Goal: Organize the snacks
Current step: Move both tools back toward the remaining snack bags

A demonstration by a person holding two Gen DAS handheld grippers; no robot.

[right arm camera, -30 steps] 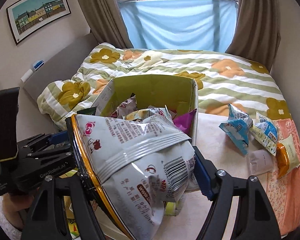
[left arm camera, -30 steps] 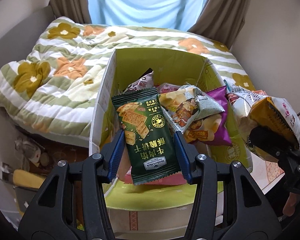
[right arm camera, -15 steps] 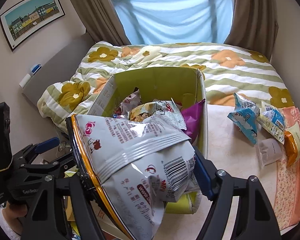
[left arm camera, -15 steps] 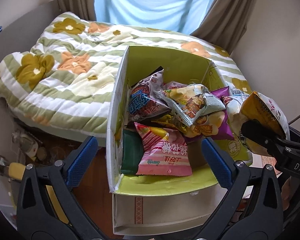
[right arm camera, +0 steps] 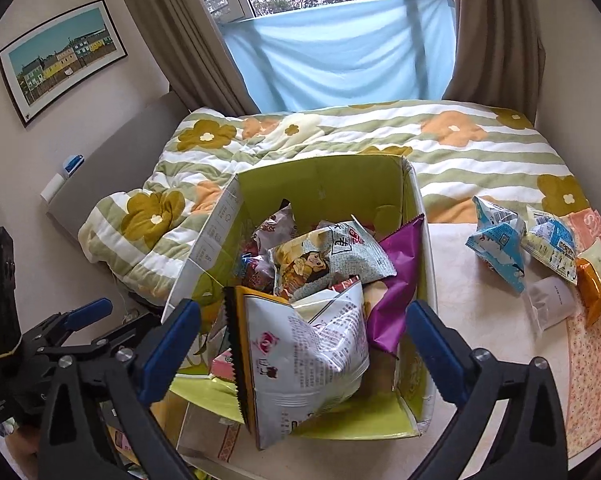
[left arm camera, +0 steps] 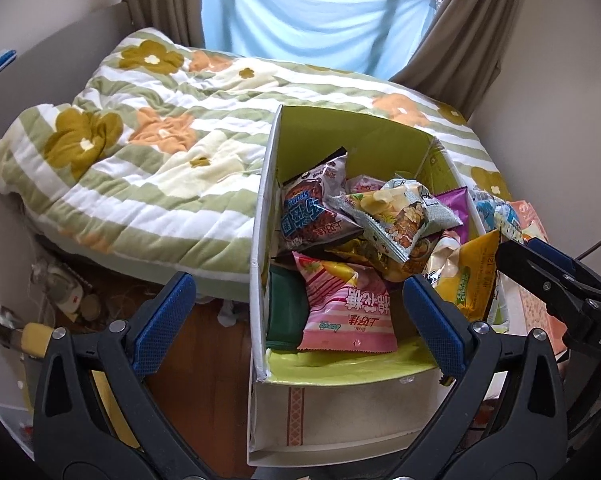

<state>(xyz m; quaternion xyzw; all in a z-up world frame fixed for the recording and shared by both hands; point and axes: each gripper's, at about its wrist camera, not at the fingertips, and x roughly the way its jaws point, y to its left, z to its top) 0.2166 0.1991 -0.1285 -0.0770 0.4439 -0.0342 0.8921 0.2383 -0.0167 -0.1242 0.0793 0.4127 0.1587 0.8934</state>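
A green-lined cardboard box [left arm camera: 352, 136] [right arm camera: 320, 184] holds several snack bags. A dark green biscuit pack [left arm camera: 286, 312] lies at its front left beside a pink bag [left arm camera: 348, 316]. A large silver and yellow chip bag [right arm camera: 312, 356] [left arm camera: 466, 276] rests in the box's front right corner. My left gripper [left arm camera: 296, 326] is open and empty above the box's near left edge. My right gripper [right arm camera: 300, 348] is open, its jaws on either side of the chip bag without touching it.
Two blue snack bags [right arm camera: 500, 240], an orange-ended pack [right arm camera: 596, 284] and a clear packet [right arm camera: 548, 304] lie on the table right of the box. A bed with a flowered quilt [left arm camera: 148, 160] stands behind. Clutter lies on the floor [left arm camera: 60, 296] at left.
My left gripper opened and dropped the green biscuit pack into the box, then pulled back. My right gripper opened and let the chip bag fall into the box.
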